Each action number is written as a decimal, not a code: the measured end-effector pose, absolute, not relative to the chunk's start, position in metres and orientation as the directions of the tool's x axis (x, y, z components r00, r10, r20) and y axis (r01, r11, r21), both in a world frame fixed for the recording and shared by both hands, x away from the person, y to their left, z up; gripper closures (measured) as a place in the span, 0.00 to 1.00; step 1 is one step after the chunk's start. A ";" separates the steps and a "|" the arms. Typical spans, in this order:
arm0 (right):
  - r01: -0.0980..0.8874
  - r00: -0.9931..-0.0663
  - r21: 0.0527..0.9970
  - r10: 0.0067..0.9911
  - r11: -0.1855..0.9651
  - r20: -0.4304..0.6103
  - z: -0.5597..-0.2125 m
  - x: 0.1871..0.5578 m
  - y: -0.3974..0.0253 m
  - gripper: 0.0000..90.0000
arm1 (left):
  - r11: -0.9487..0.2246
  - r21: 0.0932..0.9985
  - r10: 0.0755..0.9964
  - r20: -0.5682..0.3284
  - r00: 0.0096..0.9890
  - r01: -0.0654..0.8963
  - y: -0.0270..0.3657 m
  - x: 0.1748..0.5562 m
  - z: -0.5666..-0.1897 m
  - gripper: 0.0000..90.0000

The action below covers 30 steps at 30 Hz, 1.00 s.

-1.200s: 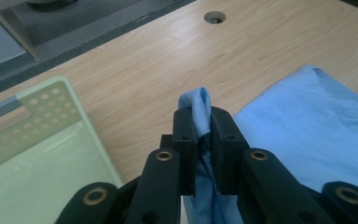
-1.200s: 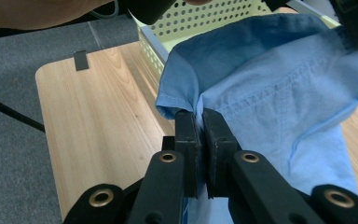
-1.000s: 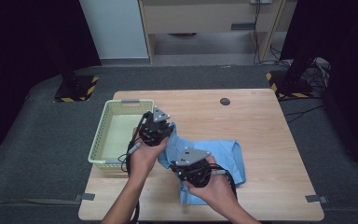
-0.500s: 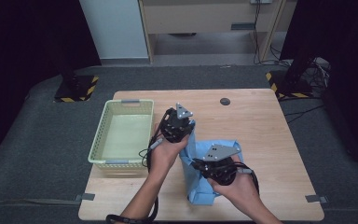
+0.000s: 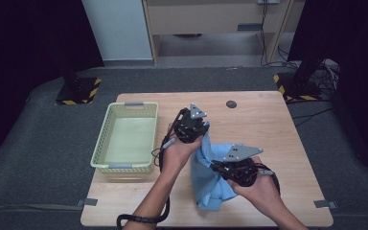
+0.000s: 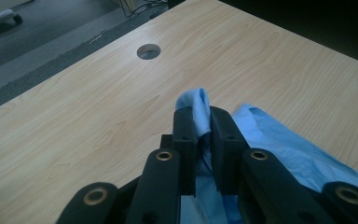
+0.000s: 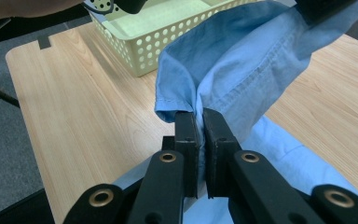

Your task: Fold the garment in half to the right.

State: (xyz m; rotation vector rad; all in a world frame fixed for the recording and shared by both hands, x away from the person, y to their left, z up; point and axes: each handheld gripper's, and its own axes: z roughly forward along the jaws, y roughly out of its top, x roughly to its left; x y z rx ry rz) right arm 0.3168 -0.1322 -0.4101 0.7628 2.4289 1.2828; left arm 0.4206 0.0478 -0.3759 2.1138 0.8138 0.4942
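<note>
A light blue shirt (image 5: pixel 210 184) hangs lifted over the table's middle, part of it still resting on the wood. My left gripper (image 5: pixel 195 130) holds its upper end; in the left gripper view the jaws are shut on a fold of the shirt (image 6: pixel 198 108). My right gripper (image 5: pixel 216 167) is lower and nearer the front edge, pinching the cloth's side. In the right gripper view its jaws are shut on a hemmed edge of the shirt (image 7: pixel 242 65), which stretches up toward the other gripper.
A pale yellow-green perforated basket (image 5: pixel 101 152) sits empty at the table's left; it also shows in the right gripper view (image 7: pixel 154 52). A round cable hole (image 5: pixel 231 104) lies near the far edge (image 6: pixel 148 51). Bare wood (image 5: pixel 278 134) spreads to the right.
Both grippers moved right and away from the basket, carrying the shirt. The left gripper rose and went farther back, so the cloth now hangs more upright between them.
</note>
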 end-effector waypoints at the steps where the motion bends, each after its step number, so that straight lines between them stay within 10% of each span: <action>1: 0.318 -0.817 0.829 0.576 0.460 -0.007 -0.410 0.317 -0.134 0.96 | -0.473 0.795 0.690 0.066 0.720 0.380 0.047 0.421 -0.376 0.91; 30: 0.339 -0.816 0.808 0.578 0.481 -0.001 -0.428 0.324 -0.166 0.96 | -0.499 0.782 0.638 0.041 0.769 0.373 0.023 0.436 -0.404 0.91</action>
